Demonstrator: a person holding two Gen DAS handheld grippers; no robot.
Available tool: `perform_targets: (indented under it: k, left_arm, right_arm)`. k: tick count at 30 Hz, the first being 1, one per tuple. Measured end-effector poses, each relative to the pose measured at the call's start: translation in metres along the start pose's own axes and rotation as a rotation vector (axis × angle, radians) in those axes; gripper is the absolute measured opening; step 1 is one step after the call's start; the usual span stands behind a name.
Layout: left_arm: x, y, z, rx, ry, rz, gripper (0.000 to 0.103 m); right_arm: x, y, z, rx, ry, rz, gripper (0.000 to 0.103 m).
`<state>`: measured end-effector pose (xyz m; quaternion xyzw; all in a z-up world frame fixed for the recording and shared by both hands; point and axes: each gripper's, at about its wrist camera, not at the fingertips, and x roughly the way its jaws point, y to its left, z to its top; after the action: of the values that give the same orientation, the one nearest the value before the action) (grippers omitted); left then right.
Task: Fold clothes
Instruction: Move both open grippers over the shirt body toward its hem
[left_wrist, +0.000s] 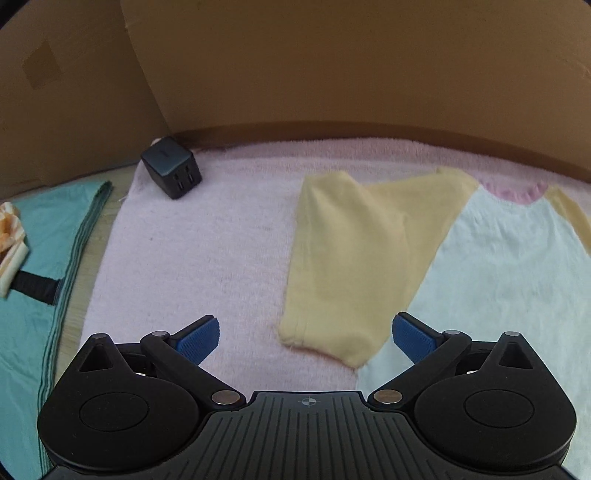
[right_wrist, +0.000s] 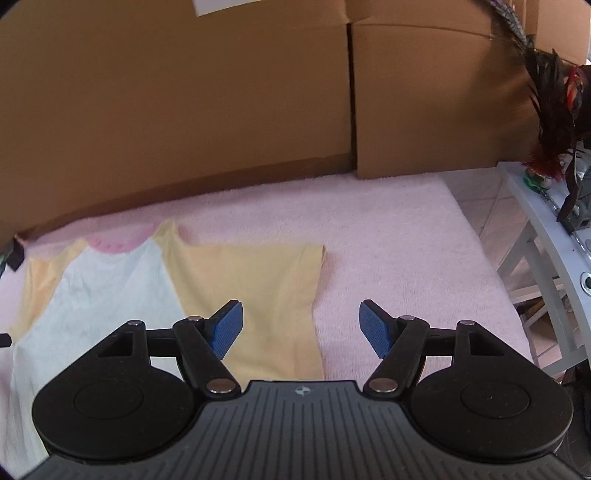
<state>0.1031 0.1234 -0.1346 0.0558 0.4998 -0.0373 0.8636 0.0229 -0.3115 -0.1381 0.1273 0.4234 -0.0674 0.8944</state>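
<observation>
A small shirt with a pale mint body (left_wrist: 491, 258), yellow sleeves and a pink collar (left_wrist: 513, 194) lies flat on a pink towel (left_wrist: 192, 258). Its left yellow sleeve (left_wrist: 343, 266) is spread toward my left gripper (left_wrist: 306, 339), which hangs open above the sleeve's cuff, nothing between its blue pads. In the right wrist view the shirt body (right_wrist: 99, 295) and the other yellow sleeve (right_wrist: 258, 291) lie flat. My right gripper (right_wrist: 301, 328) is open over that sleeve's outer edge, its jaws wide apart and empty.
A black charger cube (left_wrist: 170, 171) sits at the towel's far left corner. A teal cloth (left_wrist: 40, 266) with a striped item lies left of the towel. Cardboard boxes (right_wrist: 221, 103) wall the back. A grey rack (right_wrist: 546, 236) with dark feathers (right_wrist: 550, 110) stands at the right.
</observation>
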Motion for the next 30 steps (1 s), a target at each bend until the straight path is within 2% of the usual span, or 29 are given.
perform_targets:
  k: [2, 4, 9, 12, 15, 18, 20, 21, 23, 26, 28, 30]
  left_arm:
    - [0.006, -0.005, 0.014, 0.006, -0.007, 0.004, 0.103]
    - [0.013, -0.017, 0.025, 0.029, -0.015, -0.018, 0.103]
    - [0.029, -0.049, 0.047, 0.059, -0.028, -0.155, 0.103]
    - [0.05, -0.061, 0.06, 0.065, -0.002, -0.171, 0.103]
    - [0.07, -0.063, 0.065, 0.057, 0.035, -0.134, 0.103]
    - [0.084, -0.047, 0.061, 0.027, 0.073, -0.075, 0.103]
    - [0.086, -0.03, 0.055, -0.006, 0.069, -0.046, 0.103]
    - [0.085, -0.02, 0.052, -0.03, 0.062, -0.058, 0.103]
    - [0.084, -0.007, 0.049, -0.043, 0.071, 0.008, 0.103]
    - [0.08, 0.016, 0.044, -0.112, 0.08, 0.038, 0.103]
    - [0.073, 0.026, 0.041, -0.145, 0.079, 0.065, 0.103]
    - [0.058, 0.025, 0.037, -0.131, 0.049, 0.061, 0.103]
  right_arm:
    - [0.009, 0.006, 0.011, -0.011, -0.009, -0.052, 0.074]
    - [0.017, 0.02, 0.018, -0.055, -0.012, -0.052, 0.074]
    - [0.031, 0.071, 0.021, -0.148, 0.013, 0.139, 0.076]
    - [0.045, 0.107, 0.016, -0.227, 0.063, 0.211, 0.076]
    - [0.06, 0.126, 0.01, -0.296, 0.088, 0.195, 0.076]
    - [0.072, 0.119, 0.009, -0.312, 0.111, 0.139, 0.077]
    - [0.074, 0.098, 0.01, -0.269, 0.118, 0.087, 0.077]
    - [0.073, 0.085, 0.01, -0.24, 0.117, 0.062, 0.077]
    - [0.069, 0.053, 0.011, -0.173, 0.106, 0.028, 0.078]
    - [0.057, 0.018, 0.012, -0.091, 0.081, -0.002, 0.077]
    - [0.045, 0.007, 0.013, -0.053, 0.052, -0.065, 0.077]
    - [0.03, 0.006, 0.011, -0.012, 0.02, -0.044, 0.077]
